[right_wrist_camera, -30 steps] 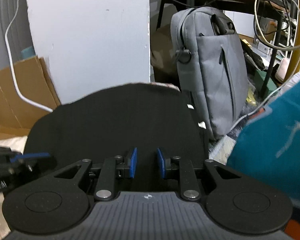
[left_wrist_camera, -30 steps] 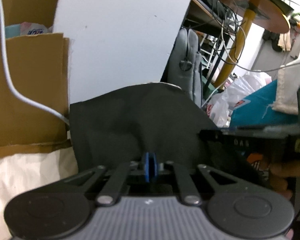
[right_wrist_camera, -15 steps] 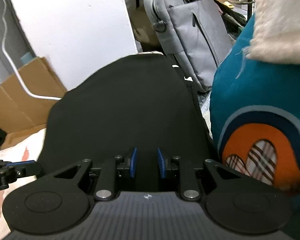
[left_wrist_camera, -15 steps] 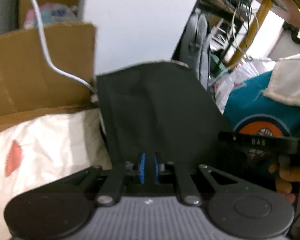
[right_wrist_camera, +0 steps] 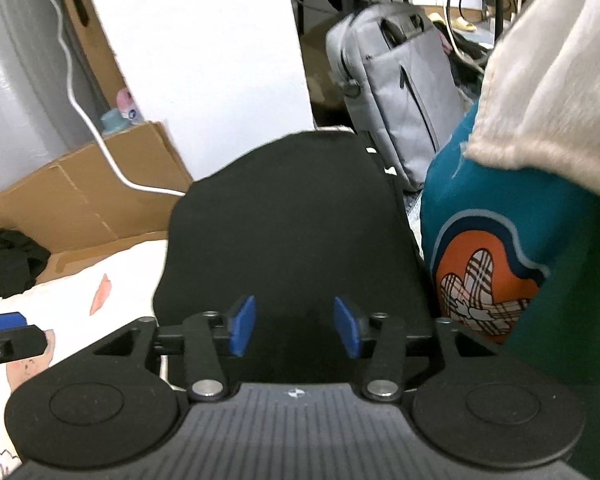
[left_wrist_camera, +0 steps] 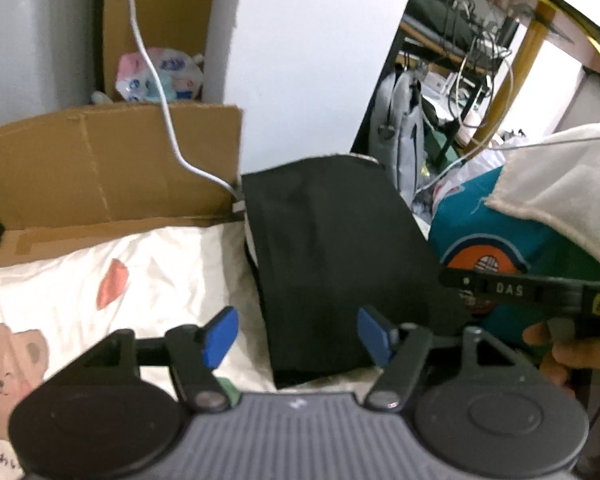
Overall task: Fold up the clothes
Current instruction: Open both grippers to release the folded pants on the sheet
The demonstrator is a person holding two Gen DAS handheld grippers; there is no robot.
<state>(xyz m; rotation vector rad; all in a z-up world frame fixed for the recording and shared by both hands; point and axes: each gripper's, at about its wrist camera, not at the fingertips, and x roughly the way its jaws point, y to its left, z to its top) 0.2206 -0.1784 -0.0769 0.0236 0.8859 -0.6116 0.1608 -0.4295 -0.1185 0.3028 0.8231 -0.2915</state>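
A folded black garment (left_wrist_camera: 332,256) lies flat on the white printed bedsheet (left_wrist_camera: 112,280), its far end against the white wall. My left gripper (left_wrist_camera: 298,336) hovers above its near edge with the jaws opening; the blue pads (left_wrist_camera: 220,334) stand apart and press on nothing. In the right wrist view the same black garment (right_wrist_camera: 288,232) fills the middle. Over it my right gripper (right_wrist_camera: 294,330) also has its jaws opening, nothing pinched between them. To the right stands a stack of folded clothes: a teal piece with an orange print (right_wrist_camera: 496,264) and a cream one (right_wrist_camera: 548,88) on top.
A cardboard box (left_wrist_camera: 100,164) with a white cable (left_wrist_camera: 160,96) over it borders the bed at the left. A grey bag (right_wrist_camera: 404,92) leans beyond the garment. A dark bundle (right_wrist_camera: 8,260) lies at the left. The right gripper's body (left_wrist_camera: 540,292) and a hand show at right.
Both grippers let go of the black garment, their jaws spreading, and pulled back and up. The garment now lies flat on the sheet, more of which shows.
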